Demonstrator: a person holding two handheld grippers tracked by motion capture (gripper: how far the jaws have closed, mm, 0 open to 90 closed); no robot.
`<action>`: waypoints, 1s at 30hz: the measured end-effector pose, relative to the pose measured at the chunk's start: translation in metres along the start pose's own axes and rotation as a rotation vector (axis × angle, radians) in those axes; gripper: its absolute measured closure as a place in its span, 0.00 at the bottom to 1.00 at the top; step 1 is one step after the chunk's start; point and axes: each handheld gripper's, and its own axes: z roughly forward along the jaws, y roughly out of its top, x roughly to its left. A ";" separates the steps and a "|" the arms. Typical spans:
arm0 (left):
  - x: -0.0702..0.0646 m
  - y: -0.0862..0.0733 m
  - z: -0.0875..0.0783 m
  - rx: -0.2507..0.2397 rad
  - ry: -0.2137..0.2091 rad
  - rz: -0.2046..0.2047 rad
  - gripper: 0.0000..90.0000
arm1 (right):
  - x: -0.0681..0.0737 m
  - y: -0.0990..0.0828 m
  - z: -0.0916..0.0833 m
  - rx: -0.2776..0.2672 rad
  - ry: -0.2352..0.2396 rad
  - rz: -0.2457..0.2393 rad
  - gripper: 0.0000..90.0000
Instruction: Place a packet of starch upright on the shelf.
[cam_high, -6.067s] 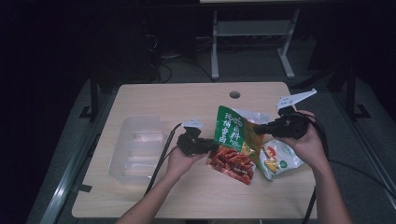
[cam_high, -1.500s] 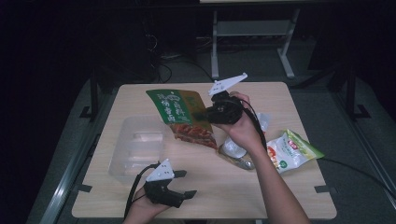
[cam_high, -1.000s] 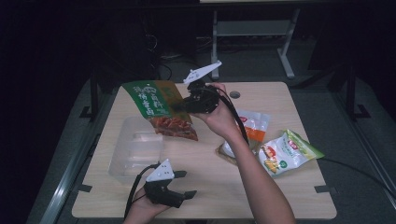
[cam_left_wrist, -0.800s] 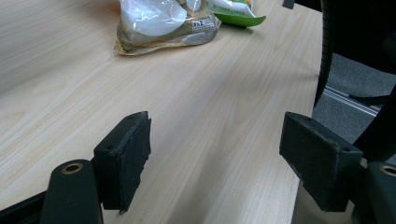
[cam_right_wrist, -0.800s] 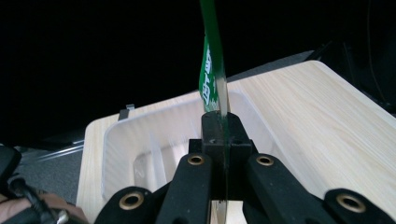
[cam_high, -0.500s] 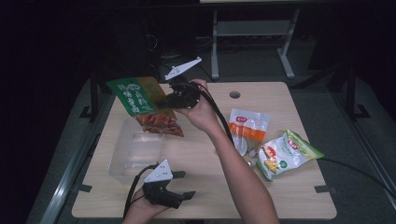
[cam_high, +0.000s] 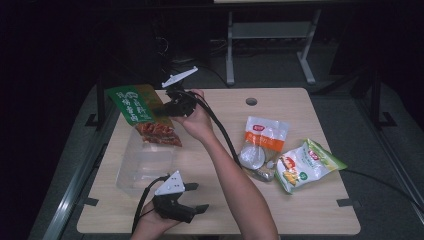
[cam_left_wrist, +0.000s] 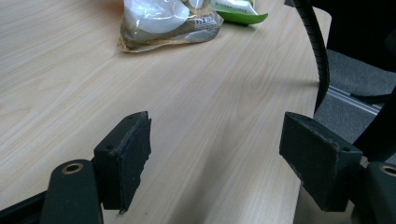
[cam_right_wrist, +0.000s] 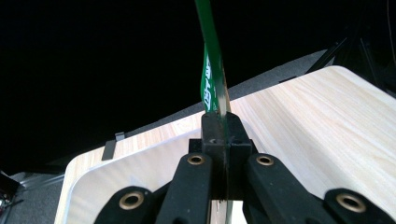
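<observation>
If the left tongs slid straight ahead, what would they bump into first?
Probably the clear snack bag lying ahead of the open left tongs; bare table lies between. Depth is hard to judge.

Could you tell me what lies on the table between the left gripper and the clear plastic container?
Nothing: in the high view, the left gripper rests at the near corner of the clear container, with just a short strip of bare table and its own cable between.

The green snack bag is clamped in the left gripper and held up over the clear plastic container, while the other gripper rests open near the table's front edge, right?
Not quite: the right gripper clamps the green snack bag, as the right gripper view shows. The high view shows it over the clear plastic container, with the left gripper open near the front edge.
</observation>
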 end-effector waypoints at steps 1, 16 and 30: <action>0.000 0.000 0.000 0.005 0.001 0.005 0.27 | -0.002 -0.001 0.003 0.001 0.000 0.008 1.00; 0.002 -0.001 -0.001 0.002 0.006 -0.006 0.27 | -0.016 -0.022 0.037 0.000 -0.048 0.065 1.00; 0.007 -0.001 -0.003 -0.001 0.016 -0.023 0.27 | -0.028 -0.046 0.040 0.013 -0.110 0.089 0.99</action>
